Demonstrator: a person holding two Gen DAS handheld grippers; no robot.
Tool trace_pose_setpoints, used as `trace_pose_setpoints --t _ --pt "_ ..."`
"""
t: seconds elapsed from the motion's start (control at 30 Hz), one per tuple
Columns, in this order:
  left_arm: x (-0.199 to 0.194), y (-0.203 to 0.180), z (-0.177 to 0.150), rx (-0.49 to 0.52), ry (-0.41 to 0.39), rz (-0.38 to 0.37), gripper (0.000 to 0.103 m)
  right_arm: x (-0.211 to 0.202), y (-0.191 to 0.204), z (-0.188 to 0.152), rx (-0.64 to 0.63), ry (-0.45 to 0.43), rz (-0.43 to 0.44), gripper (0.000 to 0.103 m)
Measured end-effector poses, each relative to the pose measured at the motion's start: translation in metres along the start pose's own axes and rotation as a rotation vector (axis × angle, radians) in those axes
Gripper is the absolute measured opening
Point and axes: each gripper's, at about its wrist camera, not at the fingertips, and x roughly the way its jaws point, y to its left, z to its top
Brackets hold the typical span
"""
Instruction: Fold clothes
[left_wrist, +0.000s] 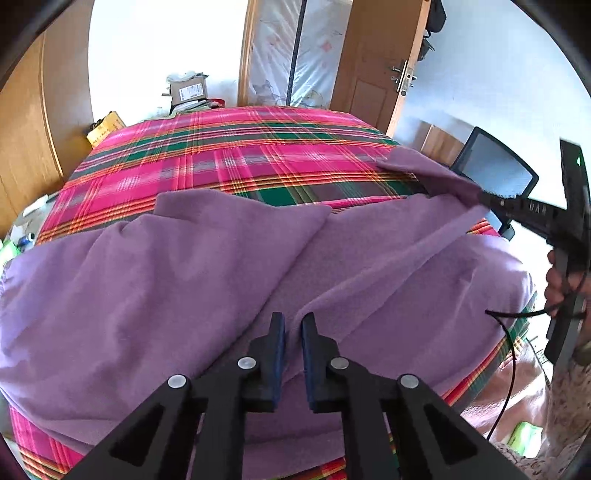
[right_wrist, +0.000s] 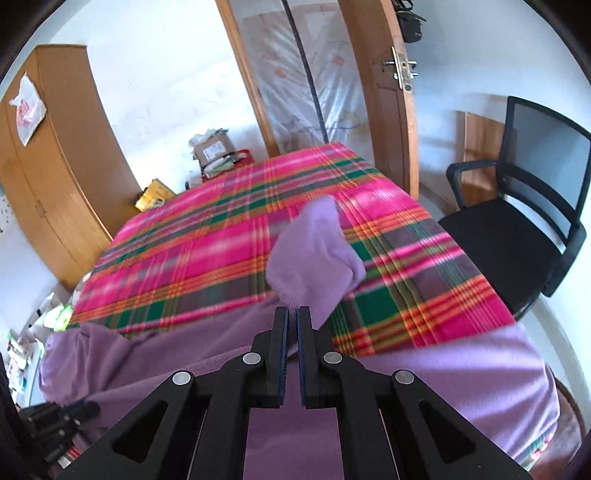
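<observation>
A purple fleece garment (left_wrist: 184, 280) lies crumpled over the near half of a bed with a pink and green plaid cover (left_wrist: 229, 155). My left gripper (left_wrist: 293, 332) is low over the garment's middle, its blue pads nearly together on a raised ridge of the fleece. That ridge runs up and right to my right gripper (left_wrist: 487, 201), which a hand holds. In the right wrist view my right gripper (right_wrist: 292, 314) is shut on a lifted end of the garment (right_wrist: 314, 254), which stands above the plaid cover (right_wrist: 192, 243).
A black mesh office chair (right_wrist: 517, 229) stands close to the bed's right side. A wooden wardrobe (right_wrist: 55, 155) is on the left and an open wooden door (right_wrist: 384, 96) lies beyond the bed. Boxes (right_wrist: 216, 151) and floor clutter sit at the far left.
</observation>
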Motion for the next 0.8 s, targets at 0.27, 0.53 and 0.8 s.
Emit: trace_pose_setpoints --t 0.27,0.53,0.8 --pt "-0.001 0.001 -0.003 -0.027 0.003 -0.014 0.01 0.013 -0.009 -0.02 -0.017 0.079 -0.04 0.009" --pt "0.004 0.003 -0.001 -0.055 0.018 -0.011 0.01 0.02 0.017 -0.024 -0.257 0.039 -0.159 0.031" --pt "0.006 0.001 -0.001 -0.05 0.029 0.003 0.01 0.044 0.038 -0.018 -0.402 0.064 -0.161 0.033"
